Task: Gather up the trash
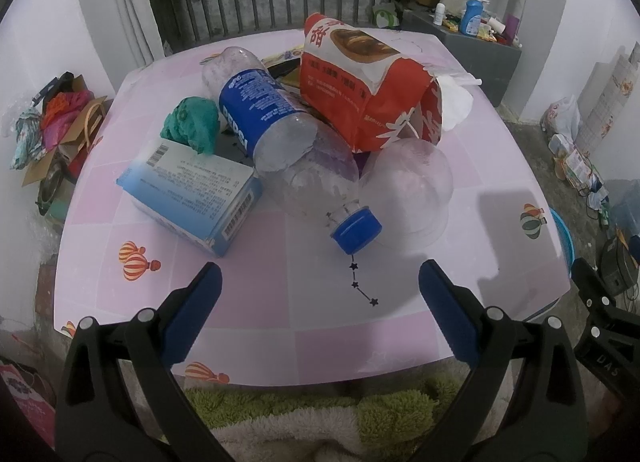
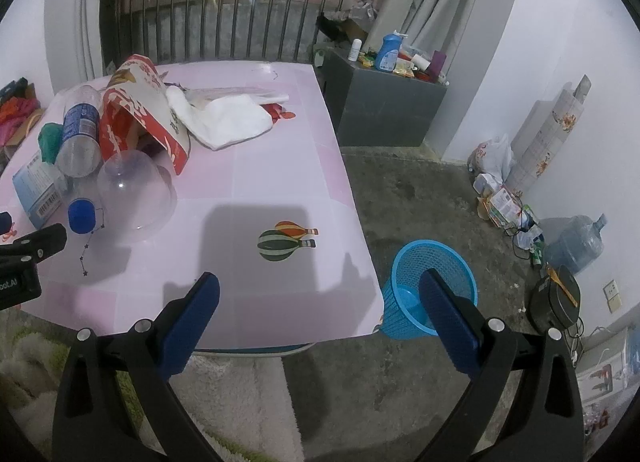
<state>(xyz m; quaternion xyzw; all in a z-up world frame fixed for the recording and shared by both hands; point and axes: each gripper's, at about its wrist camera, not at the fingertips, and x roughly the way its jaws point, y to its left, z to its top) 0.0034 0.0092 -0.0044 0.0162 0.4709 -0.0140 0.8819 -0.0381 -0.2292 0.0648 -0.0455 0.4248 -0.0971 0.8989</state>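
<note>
Plastic bottle (image 1: 280, 134) on the desk (image 1: 260, 302) looks empty, light and crushy, so I'd pinch its blue-label middle; both tongs, left (image 1: 320, 290) and right (image 2: 320, 294), gape wide, empty.

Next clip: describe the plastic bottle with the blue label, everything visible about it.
The bottle is clear, thin plastic, apparently empty, with a blue wrap label bearing white letters and a blue screw cap still on. It lies on its side on the pink table, cap pointing toward the camera, base away. Its body looks dented. It rests in the trash pile, against the red paper bag and clear dome lid, close to the blue box. Neither gripper touches it.
</note>
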